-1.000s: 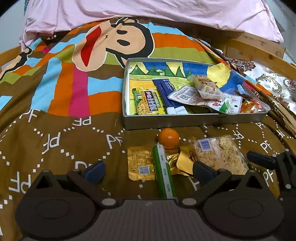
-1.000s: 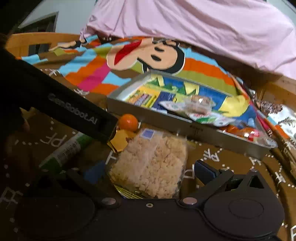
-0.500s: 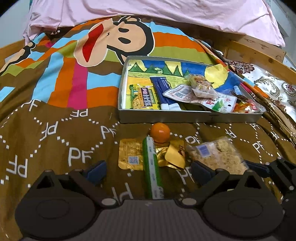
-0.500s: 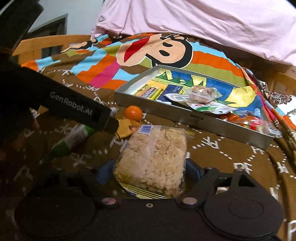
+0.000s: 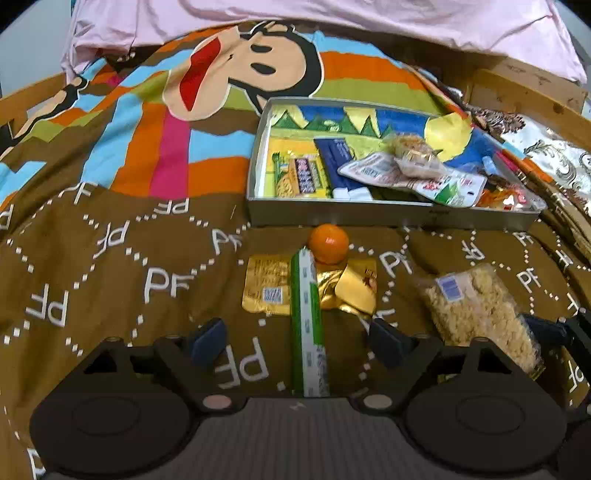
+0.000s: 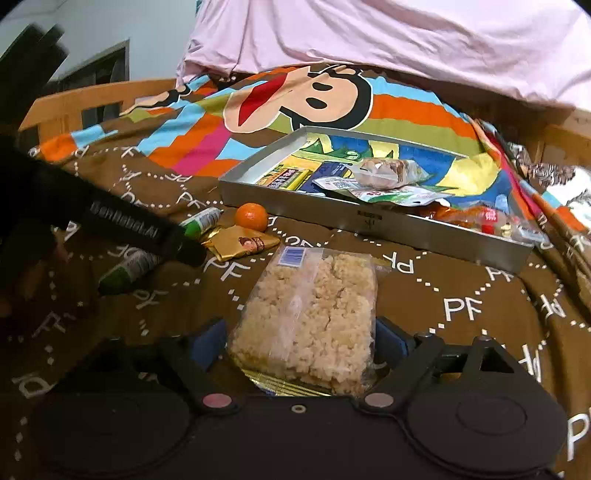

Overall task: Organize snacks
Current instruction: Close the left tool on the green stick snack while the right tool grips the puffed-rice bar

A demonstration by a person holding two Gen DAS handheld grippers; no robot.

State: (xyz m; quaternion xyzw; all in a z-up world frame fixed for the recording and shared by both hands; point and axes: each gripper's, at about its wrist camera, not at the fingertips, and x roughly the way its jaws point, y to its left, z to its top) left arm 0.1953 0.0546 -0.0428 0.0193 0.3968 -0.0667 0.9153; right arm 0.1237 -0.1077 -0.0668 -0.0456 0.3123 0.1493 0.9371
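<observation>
My right gripper [image 6: 301,341] is shut on the near end of a clear bag of puffed rice cake [image 6: 310,314], which also shows in the left wrist view [image 5: 480,314]. My left gripper [image 5: 297,339] is open and empty, with a green stick pack [image 5: 306,325] lying between its fingers on the bedspread. Beyond it lie gold packets [image 5: 347,291] and a small orange [image 5: 328,240]. The metal tray [image 5: 388,216] behind them holds several snack packs; it also shows in the right wrist view [image 6: 388,225].
A brown and striped cartoon bedspread [image 5: 110,258] covers the bed. A pink quilt [image 5: 332,14] lies at the back. A wooden bed frame [image 5: 524,92] runs along the right. The left gripper's body [image 6: 122,225] crosses the right wrist view at left.
My right gripper's fingers have closed in onto the rice cake bag. My left gripper has drawn back from the snacks, staying open.
</observation>
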